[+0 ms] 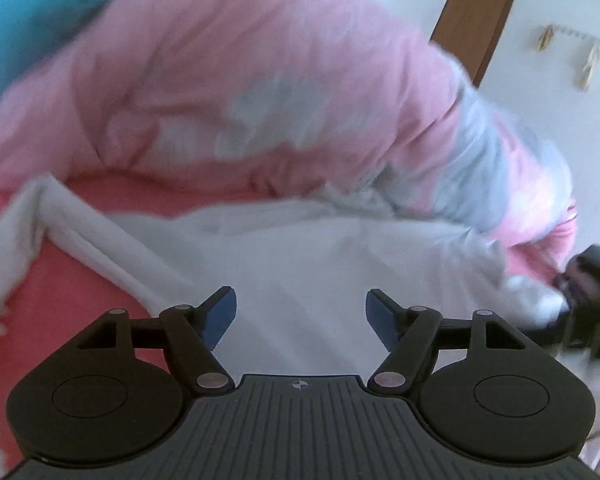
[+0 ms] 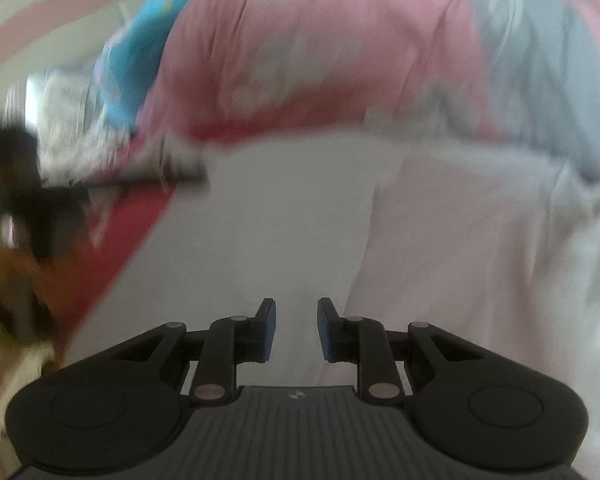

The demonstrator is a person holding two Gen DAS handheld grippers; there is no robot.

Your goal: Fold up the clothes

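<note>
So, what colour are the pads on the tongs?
Blue pads on black arms; the left wrist view shows them best.

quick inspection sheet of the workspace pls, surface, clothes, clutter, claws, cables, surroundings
surface: red sheet with white marks at its left edge, mostly covered
job's things: white garment spread flat in front of both claws, one strip of it reaching left; it looks pale pink on the right in the right wrist view
clutter: pink and grey blanket heaped behind the garment; blue cloth beyond it
grippers: left claw open wide, nothing between its fingers; right claw open with a narrower gap, also empty; both over the garment
cables: nothing seen
surroundings: white wall, brown door, small hangings on the wall; the pictures are blurred
</note>
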